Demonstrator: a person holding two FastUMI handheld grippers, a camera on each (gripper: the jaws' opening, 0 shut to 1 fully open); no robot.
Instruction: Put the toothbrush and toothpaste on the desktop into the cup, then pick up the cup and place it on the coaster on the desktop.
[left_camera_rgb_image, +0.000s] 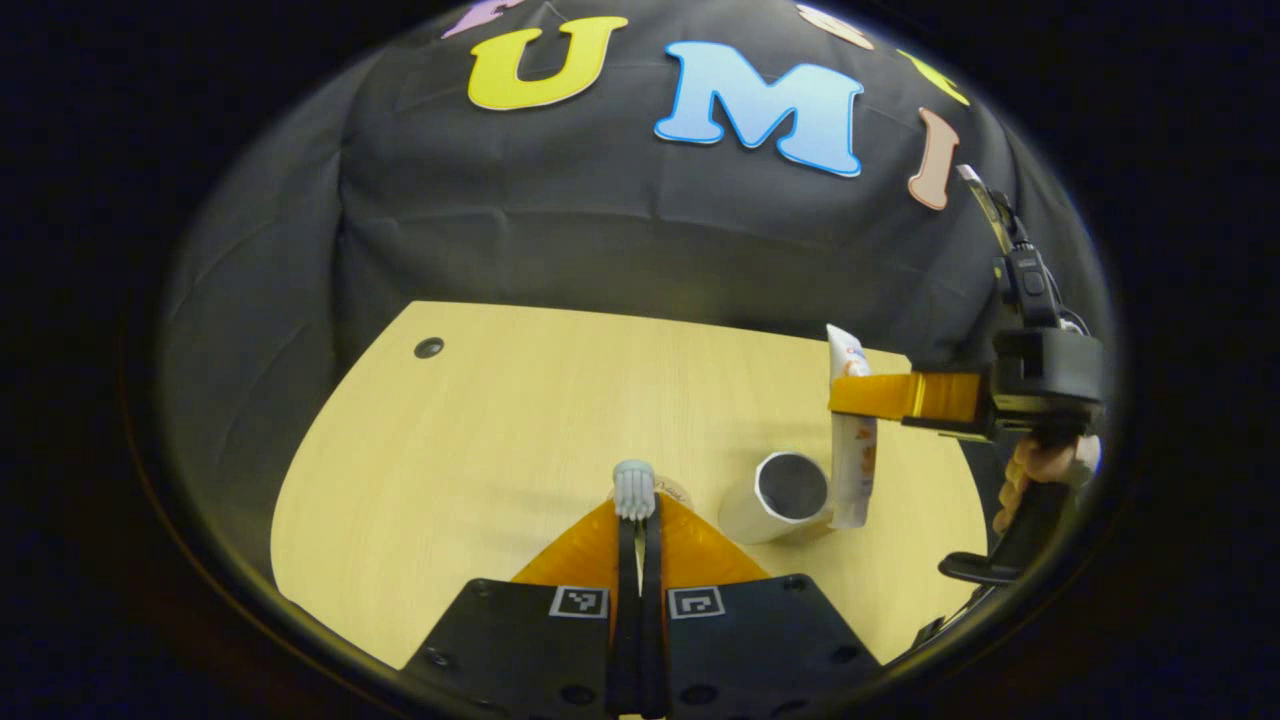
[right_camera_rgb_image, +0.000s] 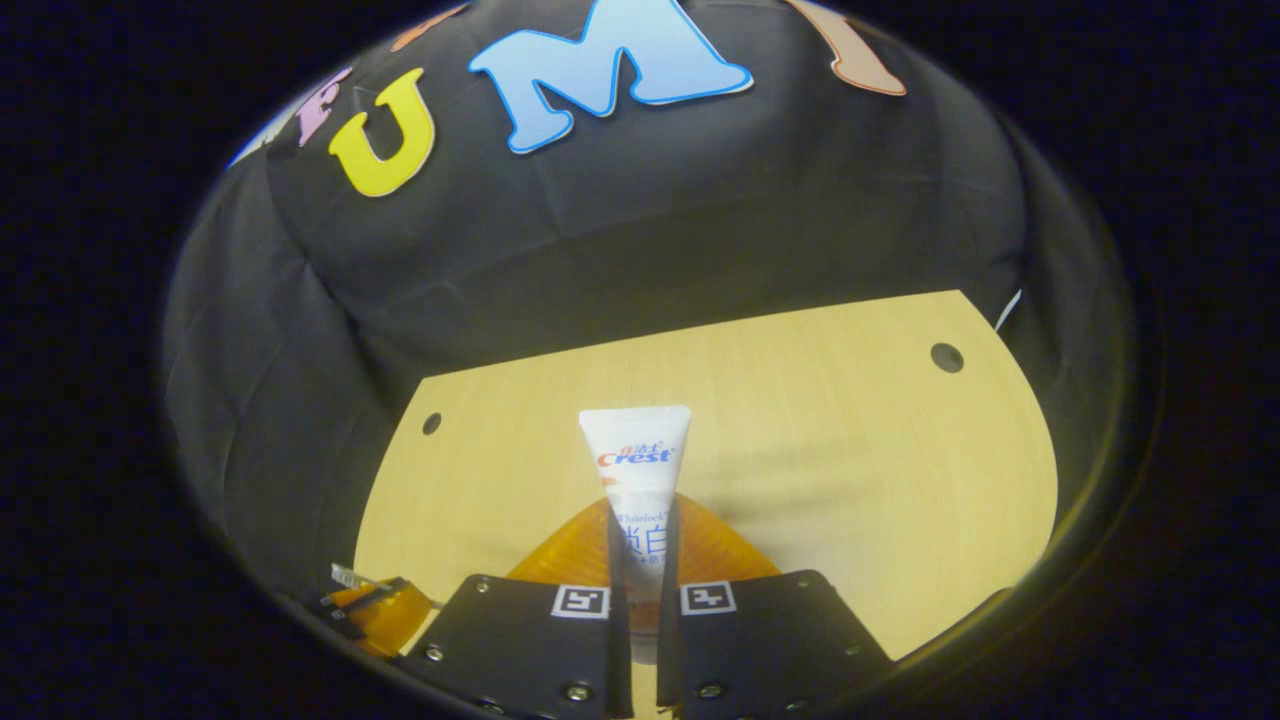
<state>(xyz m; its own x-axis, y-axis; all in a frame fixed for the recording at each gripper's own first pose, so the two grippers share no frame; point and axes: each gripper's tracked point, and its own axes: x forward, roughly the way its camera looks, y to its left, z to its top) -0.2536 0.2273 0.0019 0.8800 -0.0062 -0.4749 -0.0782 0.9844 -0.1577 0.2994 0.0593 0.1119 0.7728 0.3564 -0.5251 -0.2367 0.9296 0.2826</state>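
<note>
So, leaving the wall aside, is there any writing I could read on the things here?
Toothpaste tube, held in the right gripper: a brand label with smaller print below; labels go unquoted, and the small print is too fine to read.
Square markers on both grippers: black-and-white patterns, no words.
Toothbrush in the left gripper, cup: no writing seen.

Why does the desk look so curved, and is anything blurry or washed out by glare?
Left gripper view: the fisheye lens bows the desktop's straight edges; the toothbrush head and cup look sharp, with soft shadows and no glare. Right gripper view: the same bending; the toothpaste tube is sharp and evenly lit, and the desktop darkens toward the rim.
</note>
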